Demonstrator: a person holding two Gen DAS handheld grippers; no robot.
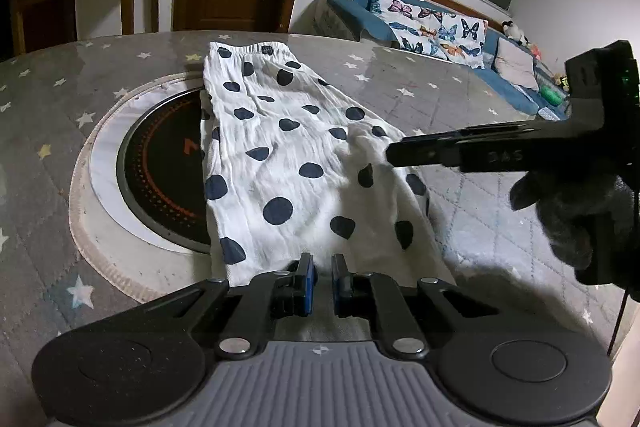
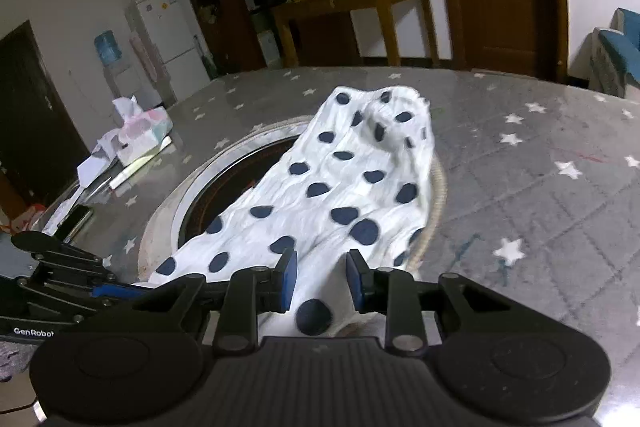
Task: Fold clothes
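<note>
A white crinkled cotton garment with dark navy polka dots (image 1: 288,147) is laid lengthwise on a grey quilted tablecloth printed with white stars (image 1: 460,99), its elastic waistband lying at the far end as seen from the left wrist camera. Part of a round black induction hob with red ring markings (image 1: 168,171), set into the table, is covered by the garment's edge.

The near hem of the garment is clenched between the blue pads of the left gripper (image 1: 323,281), whose jaws are nearly closed with the cloth pinched in the narrow gap. A fold of the same cloth is grasped by the right gripper (image 2: 322,281), whose jaws are held somewhat wider, with a bunch of white fabric and one navy dot seen between the pads. In the left wrist view, the right gripper is seen from the side at the garment's right edge, carried by a dark gloved hand (image 1: 576,219).

A floral tissue box (image 2: 142,133) is seen well apart from the garment, near the table's far left edge.
</note>
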